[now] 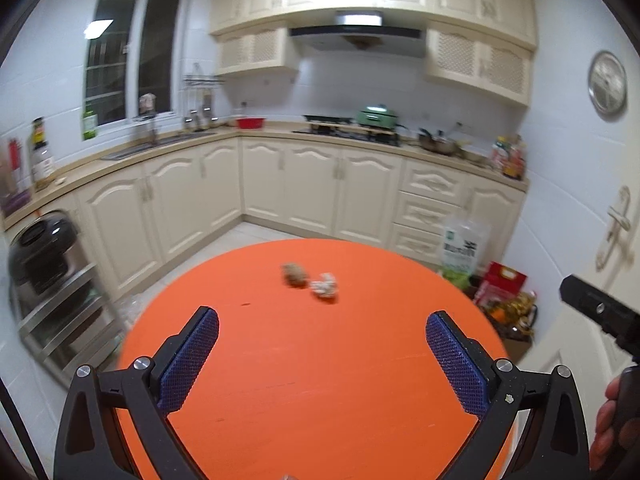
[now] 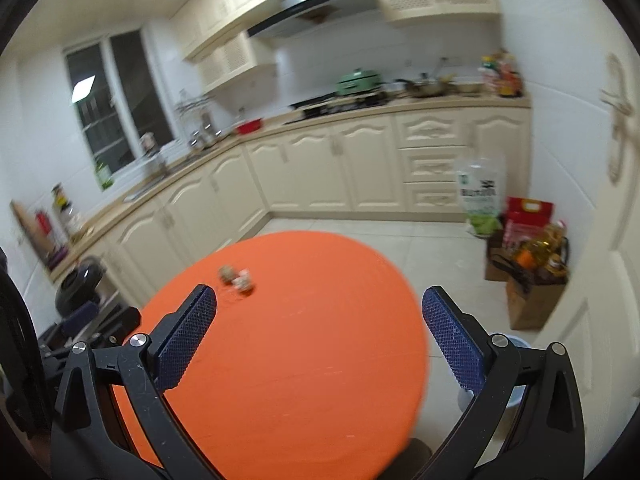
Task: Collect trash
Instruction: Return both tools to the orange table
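Two bits of trash lie side by side on a round orange table: a brownish crumpled lump and a white crumpled paper ball. My left gripper is open and empty, above the table and short of the trash. In the right wrist view the brown lump and white ball lie far left on the table. My right gripper is open and empty, over the table's right part. Its body shows at the right edge of the left wrist view.
Cream kitchen cabinets run along the back and left. A black cooker on a metal rack stands left of the table. Bags and boxes crowd the floor by the door at right. A pale bin sits under my right finger.
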Tool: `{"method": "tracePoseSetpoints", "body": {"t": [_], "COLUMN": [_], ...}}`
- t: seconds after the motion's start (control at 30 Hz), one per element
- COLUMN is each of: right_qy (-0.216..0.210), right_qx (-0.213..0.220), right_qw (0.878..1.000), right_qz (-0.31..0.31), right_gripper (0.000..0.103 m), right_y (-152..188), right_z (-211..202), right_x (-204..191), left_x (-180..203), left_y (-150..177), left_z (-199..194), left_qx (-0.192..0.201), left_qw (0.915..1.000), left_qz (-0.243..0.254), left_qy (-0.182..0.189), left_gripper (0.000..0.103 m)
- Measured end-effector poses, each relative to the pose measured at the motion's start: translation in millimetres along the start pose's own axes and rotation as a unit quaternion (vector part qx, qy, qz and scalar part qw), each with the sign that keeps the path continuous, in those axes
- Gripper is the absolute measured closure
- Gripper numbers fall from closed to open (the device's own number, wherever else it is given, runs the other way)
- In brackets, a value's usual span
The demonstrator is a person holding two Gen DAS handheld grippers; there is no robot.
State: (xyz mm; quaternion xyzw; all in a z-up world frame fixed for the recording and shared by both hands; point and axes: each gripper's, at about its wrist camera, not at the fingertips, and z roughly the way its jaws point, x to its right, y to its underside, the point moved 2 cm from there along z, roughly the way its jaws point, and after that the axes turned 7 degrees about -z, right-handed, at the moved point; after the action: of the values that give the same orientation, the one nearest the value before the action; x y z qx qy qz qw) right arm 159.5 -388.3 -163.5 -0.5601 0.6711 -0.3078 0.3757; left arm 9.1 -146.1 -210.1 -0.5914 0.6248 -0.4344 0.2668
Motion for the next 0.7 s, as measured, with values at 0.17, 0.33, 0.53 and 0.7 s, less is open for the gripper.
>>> {"method": "tracePoseSetpoints", "body": {"t": [0.17, 0.33, 0.53, 0.7], "right_qy": [-0.020, -0.030, -0.034, -0.034], "right_qx": [-0.020, -0.040, -0.072, -0.117], "right_qw": [0.999, 0.997, 0.993, 0.987], "right_qz": [-0.034, -0.062, -0.089, -0.101], "right_gripper": [0.000, 0.000, 0.000, 0.000], "right_y": [6, 9, 4, 3], "right_z": [24, 50, 99, 167], "right_x": [-42, -69, -90, -95], "left_x": [-27, -40, -45, -55], "left_y": [12, 15, -8, -42], "left_z": [-22, -29, -1, 51], "left_qx": [0.005, -0.003, -0.019, -0.045], "left_qw": [0.9992, 0.9981, 0.9972, 0.9954], "left_qz": [-0.030, -0.051, -0.061, -0.069], "left_qy": [-0.024, -0.035, -0.039, -0.049], "left_gripper": [0.001, 0.001, 0.001, 0.001]}}
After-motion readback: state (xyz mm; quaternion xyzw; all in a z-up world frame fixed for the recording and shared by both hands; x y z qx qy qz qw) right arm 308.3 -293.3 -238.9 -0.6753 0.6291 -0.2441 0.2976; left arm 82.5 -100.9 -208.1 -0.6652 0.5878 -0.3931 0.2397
